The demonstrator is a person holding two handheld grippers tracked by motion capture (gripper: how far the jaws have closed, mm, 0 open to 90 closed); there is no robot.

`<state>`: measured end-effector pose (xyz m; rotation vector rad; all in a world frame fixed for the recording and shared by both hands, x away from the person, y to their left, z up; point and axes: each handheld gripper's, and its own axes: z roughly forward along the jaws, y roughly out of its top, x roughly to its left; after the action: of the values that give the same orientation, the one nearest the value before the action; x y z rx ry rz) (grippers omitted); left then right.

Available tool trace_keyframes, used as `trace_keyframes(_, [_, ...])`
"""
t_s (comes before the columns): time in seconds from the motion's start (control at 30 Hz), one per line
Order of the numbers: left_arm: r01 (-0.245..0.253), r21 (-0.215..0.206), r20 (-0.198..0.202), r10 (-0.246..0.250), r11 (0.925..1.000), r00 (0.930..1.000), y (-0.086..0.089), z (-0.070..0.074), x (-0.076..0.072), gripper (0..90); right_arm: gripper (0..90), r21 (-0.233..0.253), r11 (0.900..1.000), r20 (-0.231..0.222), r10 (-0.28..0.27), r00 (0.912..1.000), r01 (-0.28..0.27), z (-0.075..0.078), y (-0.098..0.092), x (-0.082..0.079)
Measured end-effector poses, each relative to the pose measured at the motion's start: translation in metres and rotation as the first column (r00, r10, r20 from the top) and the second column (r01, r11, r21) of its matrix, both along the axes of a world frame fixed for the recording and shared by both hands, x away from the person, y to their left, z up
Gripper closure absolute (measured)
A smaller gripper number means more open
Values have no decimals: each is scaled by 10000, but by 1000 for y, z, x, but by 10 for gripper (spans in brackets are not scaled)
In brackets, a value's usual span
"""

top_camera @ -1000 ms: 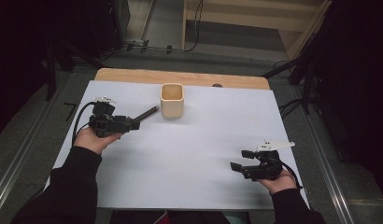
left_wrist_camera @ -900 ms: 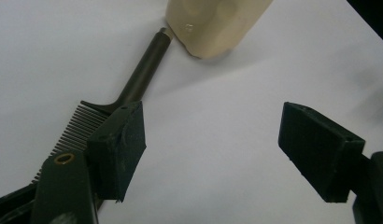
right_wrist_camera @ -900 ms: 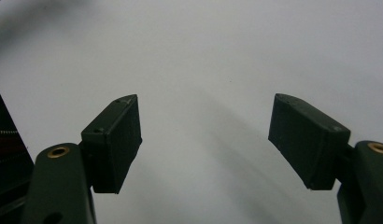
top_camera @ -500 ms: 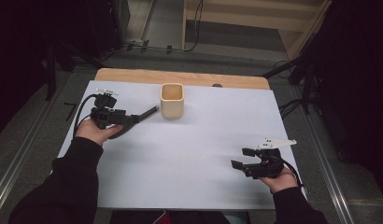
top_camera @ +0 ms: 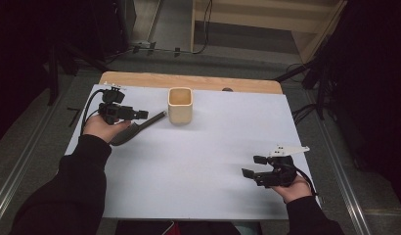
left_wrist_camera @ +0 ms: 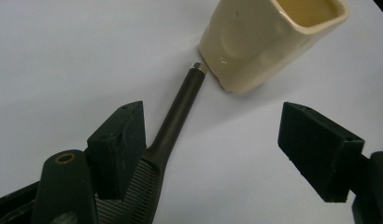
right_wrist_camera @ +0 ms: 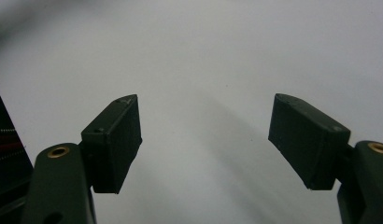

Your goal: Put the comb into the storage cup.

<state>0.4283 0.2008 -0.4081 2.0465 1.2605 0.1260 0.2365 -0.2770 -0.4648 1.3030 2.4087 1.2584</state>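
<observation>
A cream square cup (top_camera: 180, 105) stands upright at the far middle of the white table top (top_camera: 198, 161). A dark utensil (top_camera: 140, 128) with a ridged head lies to its left. In the left gripper view its handle (left_wrist_camera: 178, 112) points at the base of the cup (left_wrist_camera: 269, 37) and ends right beside it. My left gripper (top_camera: 140, 115) hovers just over the utensil, open (left_wrist_camera: 213, 135), with one jaw above the ridged head. My right gripper (top_camera: 252, 166) is near the front right, open (right_wrist_camera: 206, 126), with bare table between its jaws.
A wooden strip (top_camera: 140, 78) runs along the far edge of the table, with a small dark spot (top_camera: 227, 89) on it. Cables and dark stands lie on the floor beyond. Metal rails (top_camera: 22, 166) flank the table.
My left hand and gripper have shifted slightly toward the far edge, above the utensil, which has stayed in place. The right gripper has hardly moved.
</observation>
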Motion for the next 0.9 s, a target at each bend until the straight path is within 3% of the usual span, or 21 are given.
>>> trace_keyframes(0.23, [-125,229,-24,125,9997,9999,-6,2,13,239,235,20,10000,8,-30,10000,29,1,-1,1])
trace_keyframes(0.77, [-480,226,11,479,9986,9988,-12,0,38,249,235,-41,10000,89,59,9999,-59,1,0,2])
trace_keyframes(0.9, [-490,422,-36,492,9979,9988,-17,0,45,249,235,-21,10000,145,75,9999,-74,1,-1,2])
